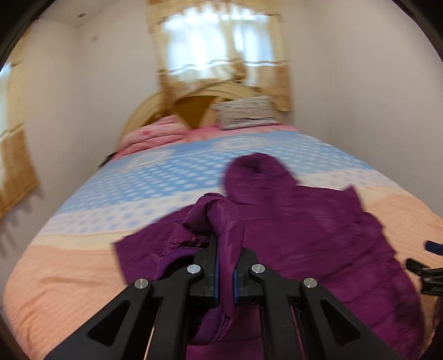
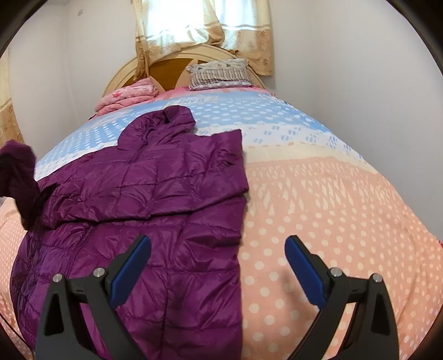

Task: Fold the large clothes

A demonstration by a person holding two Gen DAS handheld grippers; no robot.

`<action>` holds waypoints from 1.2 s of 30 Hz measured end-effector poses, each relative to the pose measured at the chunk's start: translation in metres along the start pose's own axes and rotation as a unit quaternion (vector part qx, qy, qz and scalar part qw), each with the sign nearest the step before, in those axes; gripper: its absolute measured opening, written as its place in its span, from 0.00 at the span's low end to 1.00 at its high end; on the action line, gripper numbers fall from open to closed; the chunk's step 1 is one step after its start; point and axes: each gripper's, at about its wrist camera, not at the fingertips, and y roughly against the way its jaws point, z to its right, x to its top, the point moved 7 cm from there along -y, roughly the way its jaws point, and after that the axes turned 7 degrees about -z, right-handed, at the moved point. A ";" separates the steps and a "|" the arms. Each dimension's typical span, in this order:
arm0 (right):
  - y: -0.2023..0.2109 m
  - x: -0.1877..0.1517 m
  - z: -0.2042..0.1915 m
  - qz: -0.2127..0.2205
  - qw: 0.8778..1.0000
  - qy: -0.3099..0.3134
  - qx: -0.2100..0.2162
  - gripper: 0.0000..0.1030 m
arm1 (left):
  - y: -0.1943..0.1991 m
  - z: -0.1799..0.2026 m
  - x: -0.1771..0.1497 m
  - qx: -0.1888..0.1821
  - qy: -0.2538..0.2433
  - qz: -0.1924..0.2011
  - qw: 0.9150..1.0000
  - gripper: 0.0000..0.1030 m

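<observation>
A purple quilted hooded jacket (image 2: 155, 199) lies spread on the bed, hood toward the headboard, its right sleeve folded across the body. In the left wrist view the jacket (image 1: 318, 235) lies ahead and to the right. My left gripper (image 1: 225, 249) is shut on a bunched fold of the jacket's left sleeve (image 1: 221, 213), lifted off the bed; the lifted part shows at the left edge of the right wrist view (image 2: 16, 171). My right gripper (image 2: 218, 243) is open and empty, hovering over the jacket's lower right edge. Its tips show at the right edge of the left wrist view (image 1: 423, 260).
The bed (image 2: 332, 207) has a peach, white and blue dotted cover. A folded pink blanket (image 2: 127, 95) and a striped pillow (image 2: 218, 73) lie by the wooden headboard (image 2: 169, 69). A curtained window (image 2: 202, 22) is behind. Walls stand close on both sides.
</observation>
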 end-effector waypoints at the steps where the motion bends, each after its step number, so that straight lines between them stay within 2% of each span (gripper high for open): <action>1: -0.001 -0.001 0.001 -0.002 1.000 -0.002 0.000 0.96 | -0.001 0.014 0.001 -0.004 -0.008 0.002 1.000 0.07; 2: -0.002 -0.002 0.002 -0.004 1.000 -0.003 0.001 0.96 | -0.004 0.032 0.001 -0.011 -0.022 0.002 1.000 0.10; 4: -0.005 -0.004 0.003 -0.009 1.000 0.000 0.001 0.96 | -0.008 0.059 0.003 -0.012 -0.047 0.004 0.999 0.28; 6: -0.007 -0.006 0.002 -0.012 1.000 0.002 0.000 0.96 | -0.005 0.072 0.006 -0.005 -0.056 0.023 0.998 0.88; 7: -0.008 -0.006 0.003 -0.014 1.000 0.003 0.001 0.96 | 0.002 0.072 0.009 0.008 -0.053 0.046 0.997 0.94; 8: -0.009 -0.006 0.002 -0.017 1.000 0.003 0.003 0.96 | 0.008 0.071 0.012 0.018 -0.052 0.067 0.996 0.97; 9: -0.010 -0.007 0.001 -0.019 1.000 0.004 0.003 0.96 | 0.008 0.072 0.014 0.017 -0.054 0.071 0.996 0.97; 14: -0.010 -0.004 -0.008 -0.024 1.000 0.007 0.007 0.96 | 0.011 0.039 0.012 0.036 -0.040 0.060 0.997 0.97; 17: -0.004 0.003 -0.024 -0.018 0.999 0.018 0.020 0.96 | 0.020 -0.008 0.005 0.055 0.000 0.068 0.996 0.97; 19: -0.001 0.010 -0.042 -0.018 0.999 0.028 0.037 0.96 | 0.017 -0.046 -0.007 0.094 0.018 0.057 0.994 0.97; 21: -0.002 0.016 -0.059 -0.018 0.998 0.037 0.053 0.96 | 0.003 -0.078 -0.023 0.136 0.032 0.032 0.990 0.97; 23: -0.005 0.023 -0.084 -0.020 0.996 0.045 0.074 0.96 | -0.017 -0.114 -0.048 0.172 0.065 -0.014 0.983 0.97; 25: -0.015 0.027 -0.110 -0.032 0.992 0.052 0.108 0.96 | -0.029 -0.136 -0.069 0.185 0.096 -0.044 0.977 0.97; 29: -0.050 0.023 -0.158 -0.099 0.980 0.055 0.164 0.93 | -0.047 -0.156 -0.106 0.181 0.146 -0.087 0.969 0.97; 30: -0.057 0.019 -0.166 -0.112 0.978 0.058 0.164 0.72 | -0.049 -0.156 -0.110 0.180 0.148 -0.090 0.968 0.97; 31: -0.064 0.016 -0.175 -0.128 0.975 0.069 0.165 0.38 | -0.055 -0.153 -0.115 0.182 0.147 -0.095 0.968 0.97; 32: -0.066 0.014 -0.179 -0.133 0.974 0.076 0.166 0.22 | -0.057 -0.150 -0.118 0.182 0.145 -0.098 0.968 0.97; 33: -0.064 0.015 -0.180 -0.127 0.975 0.077 0.164 0.14 | -0.061 -0.146 -0.123 0.180 0.139 -0.103 0.968 0.97; 36: -0.037 0.028 -0.170 -0.075 0.982 0.075 0.156 0.12 | -0.069 -0.146 -0.130 0.184 0.133 -0.112 0.967 0.97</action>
